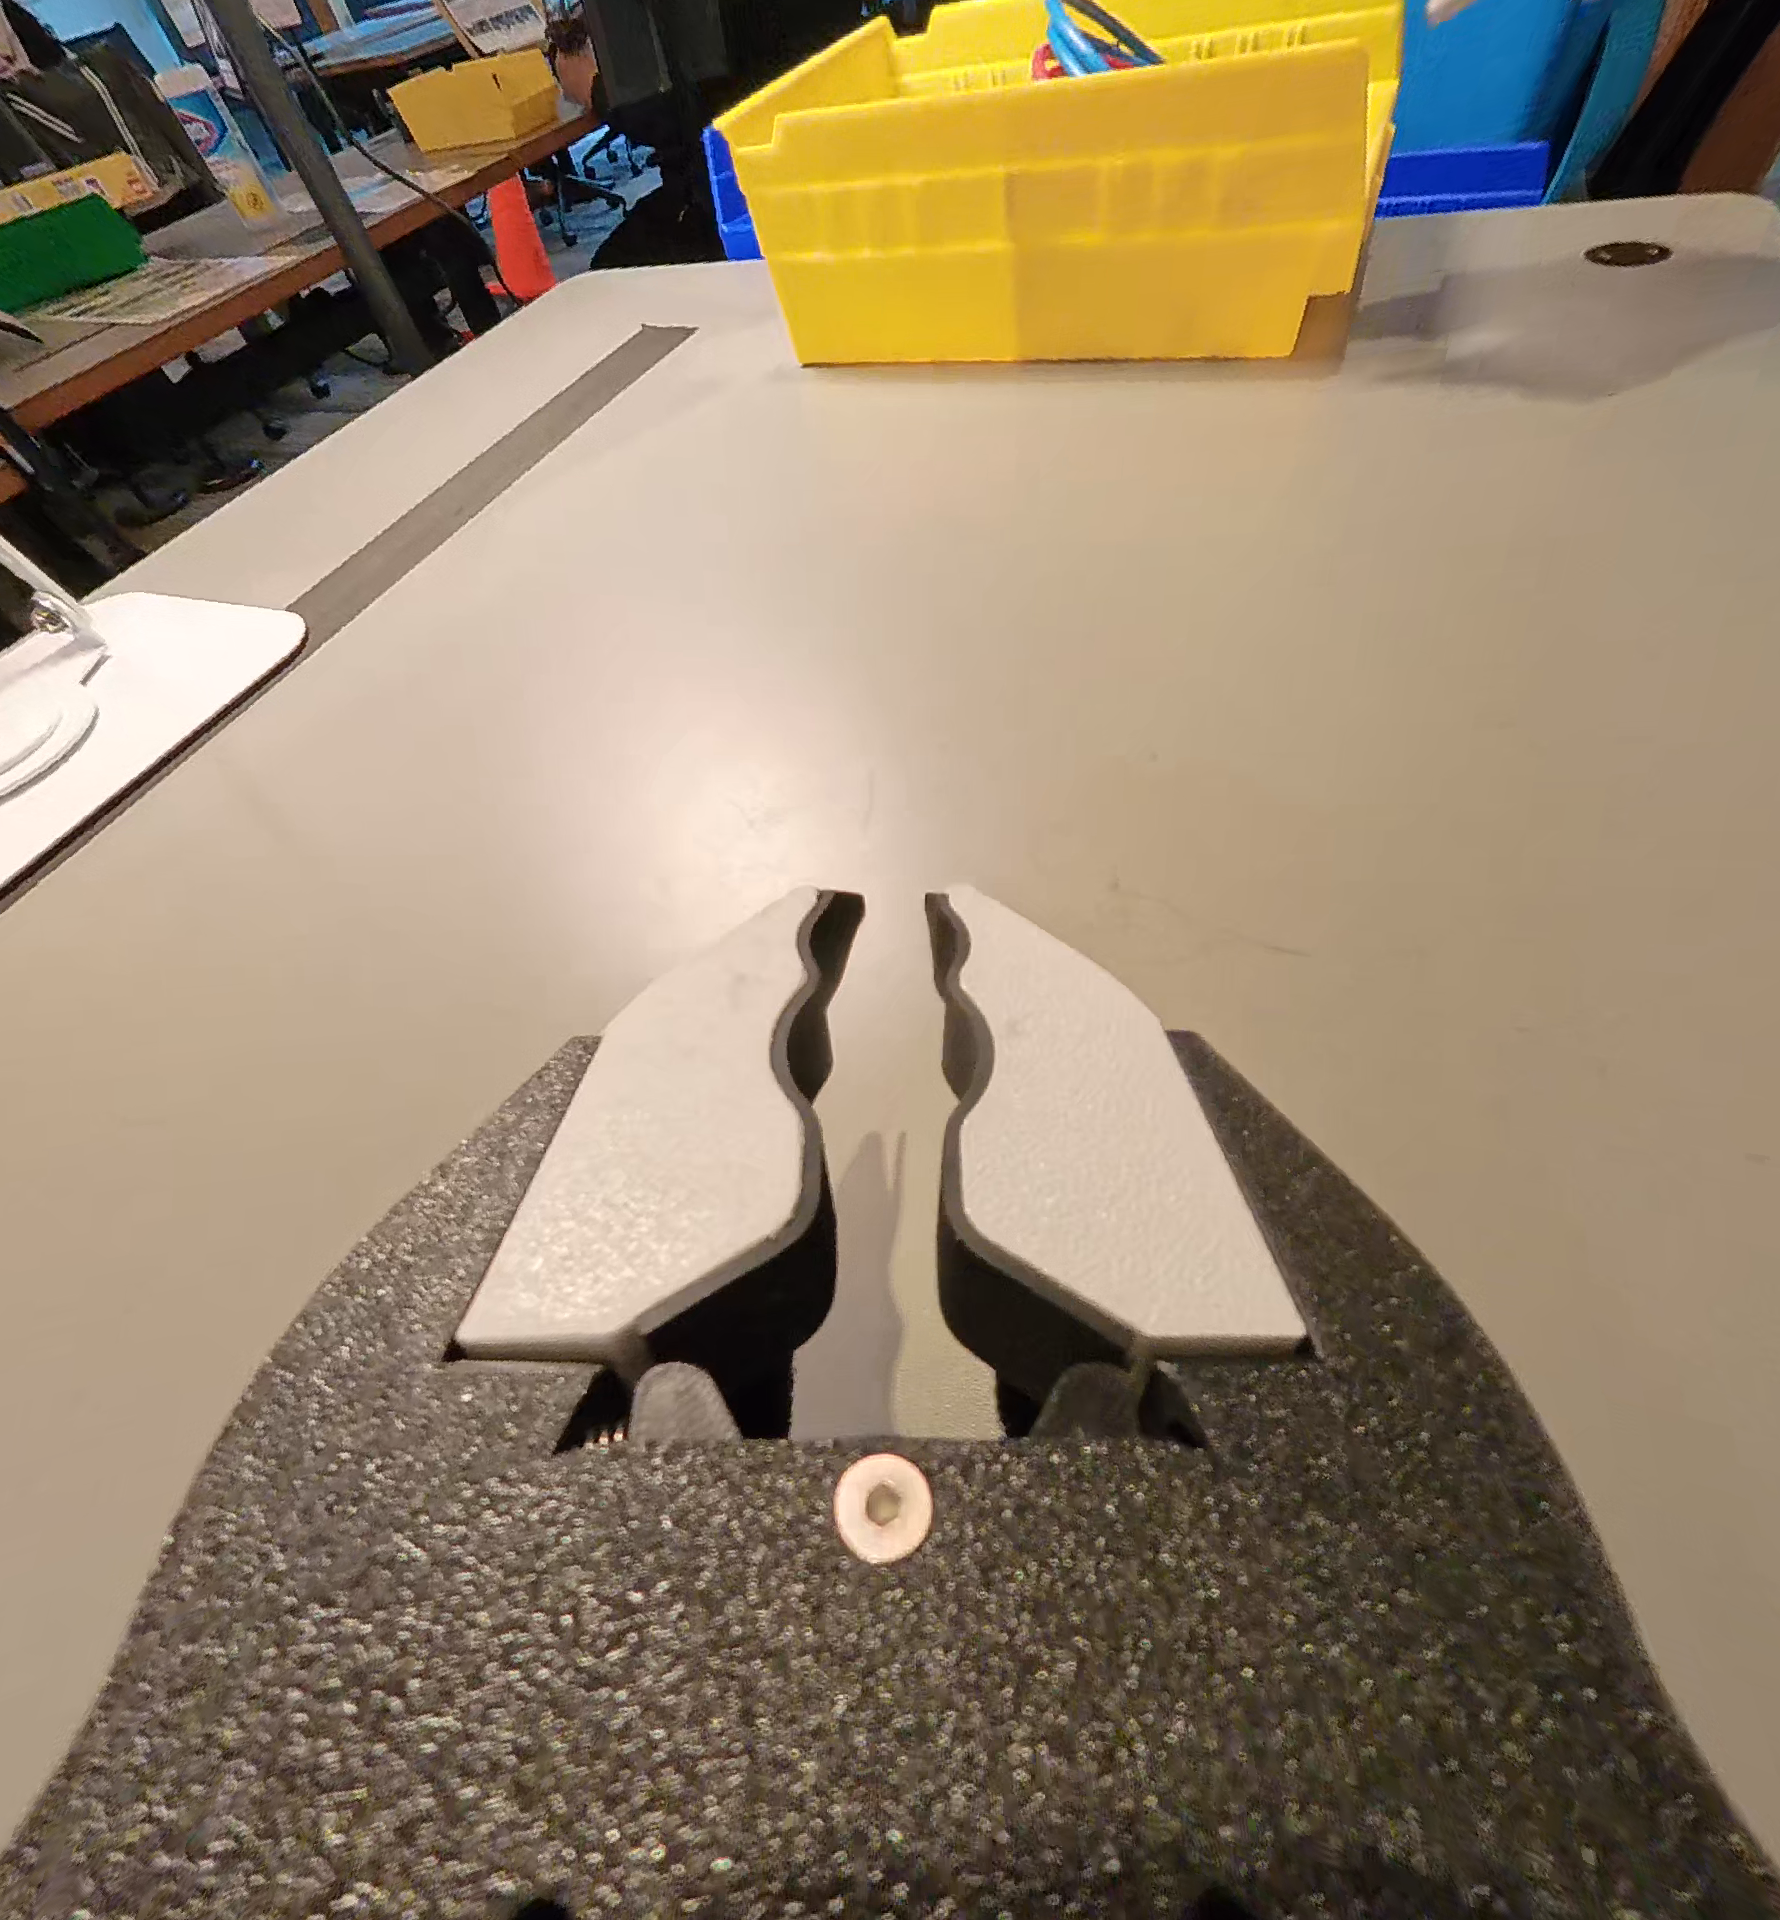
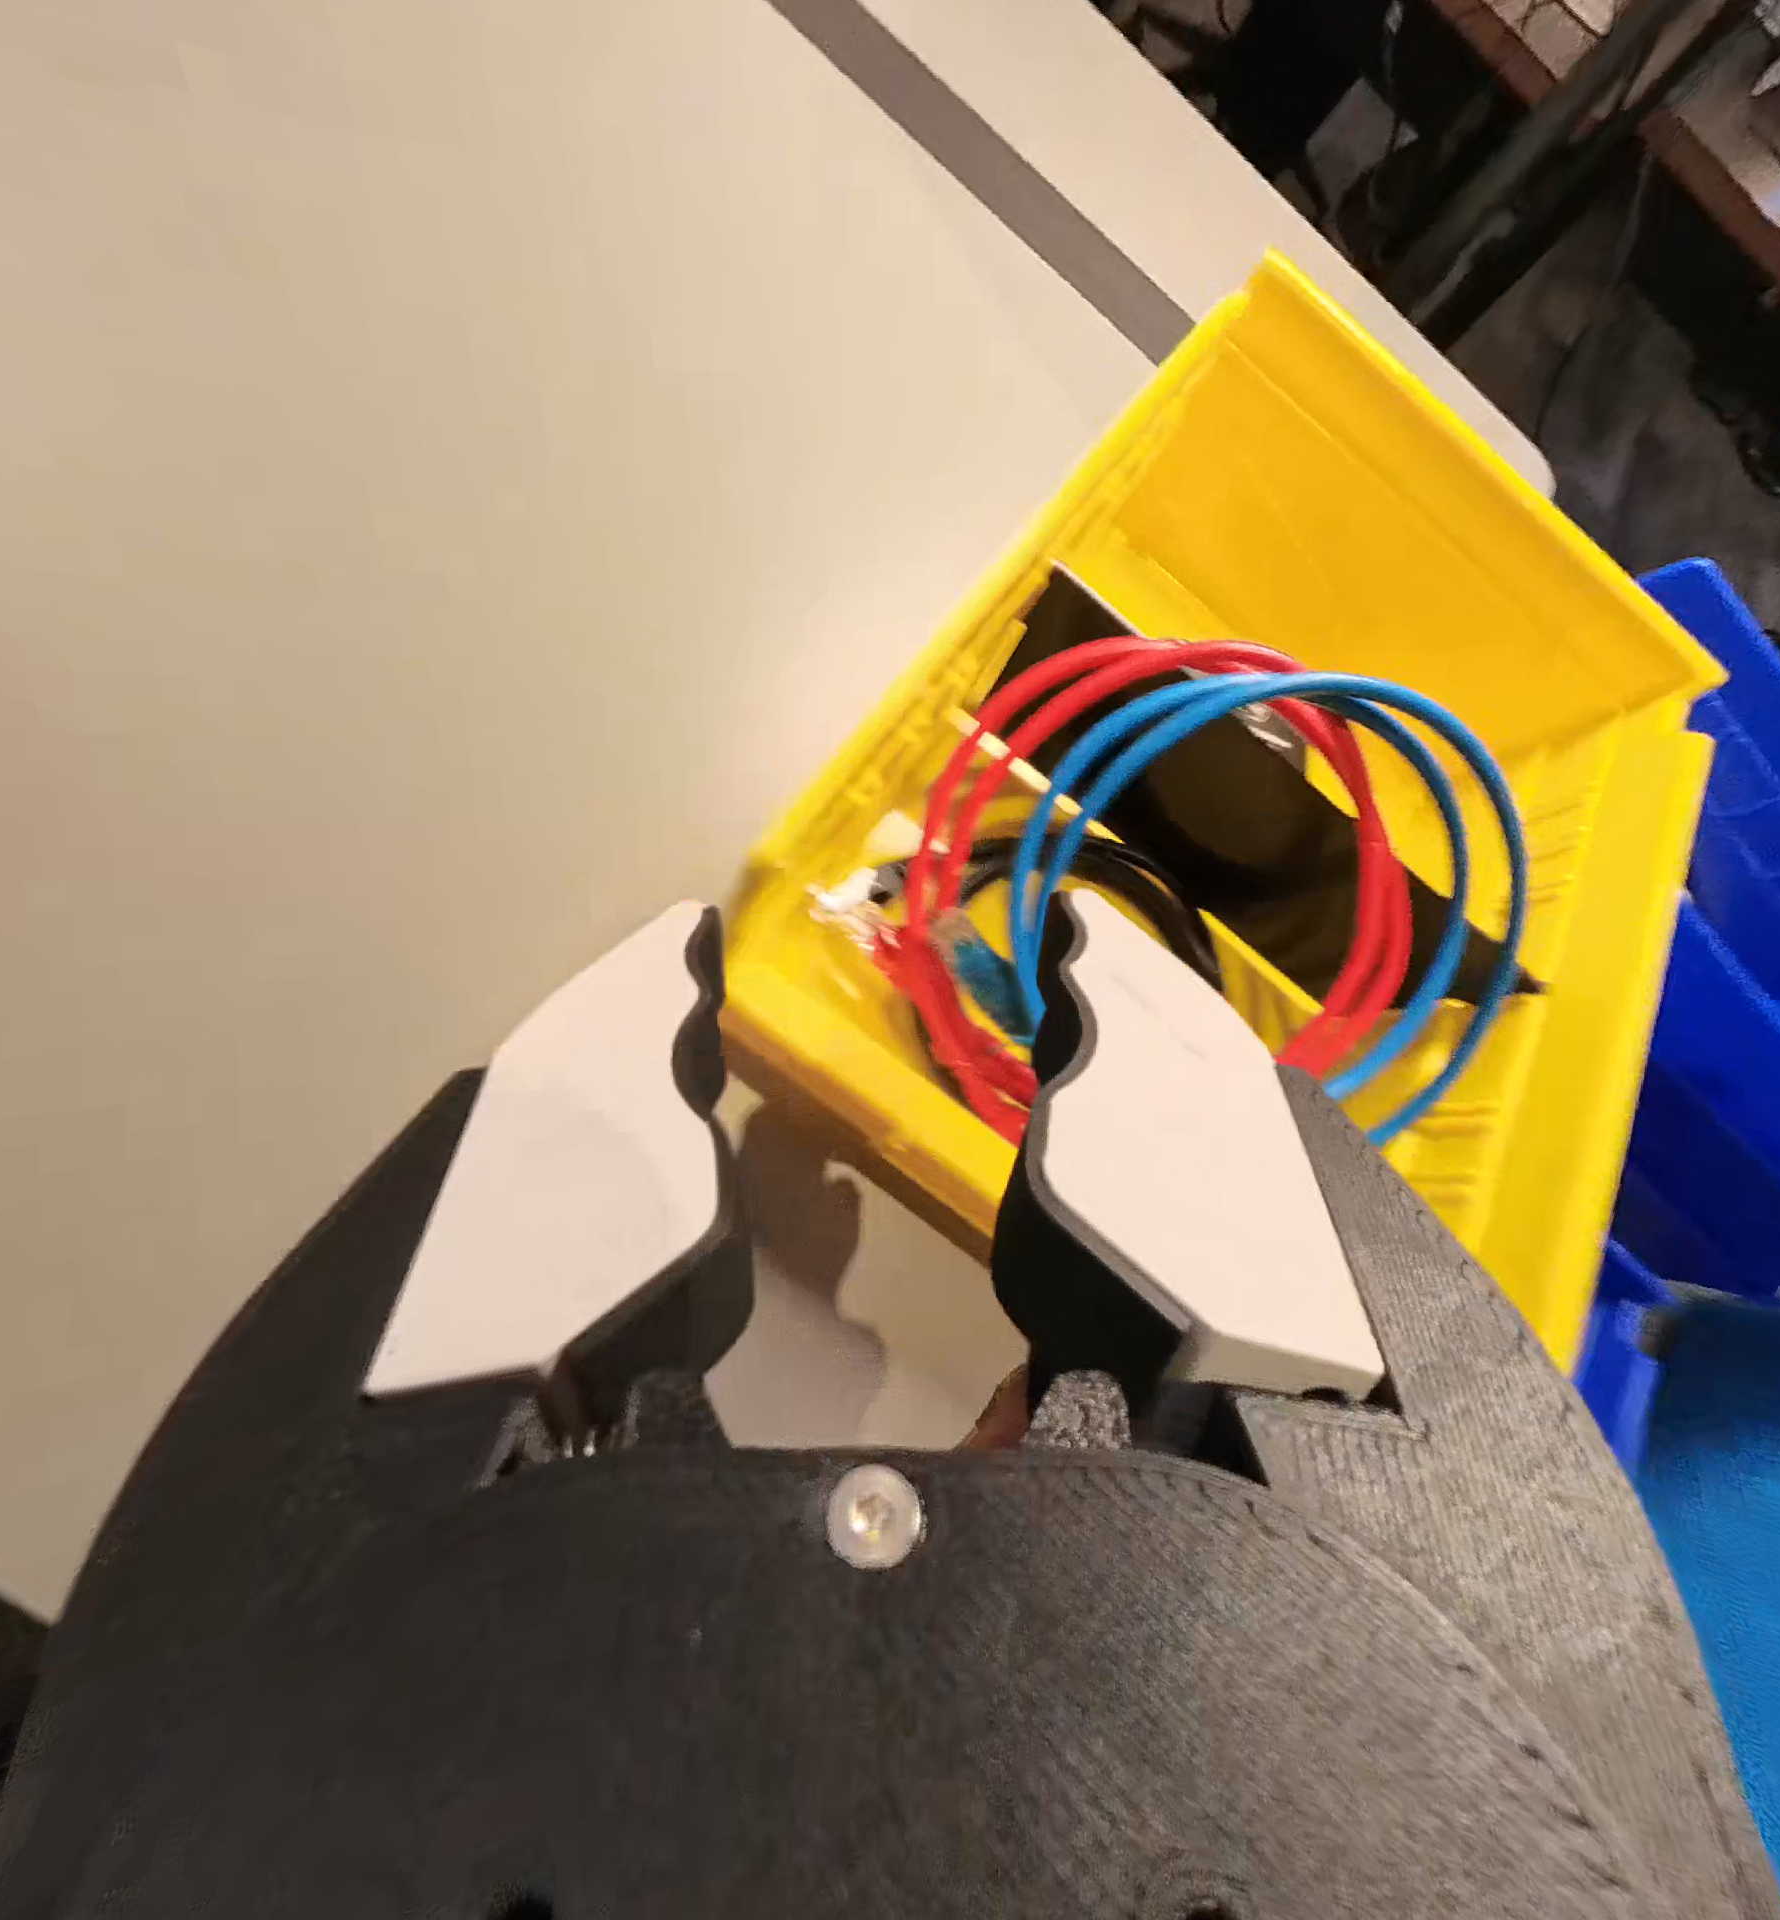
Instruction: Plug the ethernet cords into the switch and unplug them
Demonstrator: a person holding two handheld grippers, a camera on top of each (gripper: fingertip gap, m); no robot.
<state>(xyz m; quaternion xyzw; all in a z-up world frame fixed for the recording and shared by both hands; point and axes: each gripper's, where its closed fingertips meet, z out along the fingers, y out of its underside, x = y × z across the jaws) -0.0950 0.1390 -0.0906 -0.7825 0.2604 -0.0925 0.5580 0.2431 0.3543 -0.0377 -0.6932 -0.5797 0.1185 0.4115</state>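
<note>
Coiled red ethernet cords (image 2: 1156, 660) and blue ethernet cords (image 2: 1385, 707) lie in a yellow bin (image 2: 1385, 499), over a black object (image 2: 1239, 831) that I cannot identify. My right gripper (image 2: 886, 914) is open and empty, hovering over the bin's near corner with its fingertips close to the cord plugs. My left gripper (image 1: 894, 900) is empty and low over the bare grey table (image 1: 1073, 623), its jaws nearly together with a narrow gap. In the left wrist view the yellow bin (image 1: 1052, 260) stands far ahead, with a blue cord (image 1: 1083, 42) poking out.
A blue bin (image 2: 1779, 831) stands behind the yellow one and also shows in the left wrist view (image 1: 1457, 171). A white board with a stand (image 1: 138, 665) lies at the table's left edge, beside a grey tape strip (image 1: 512, 457). Other workbenches lie beyond.
</note>
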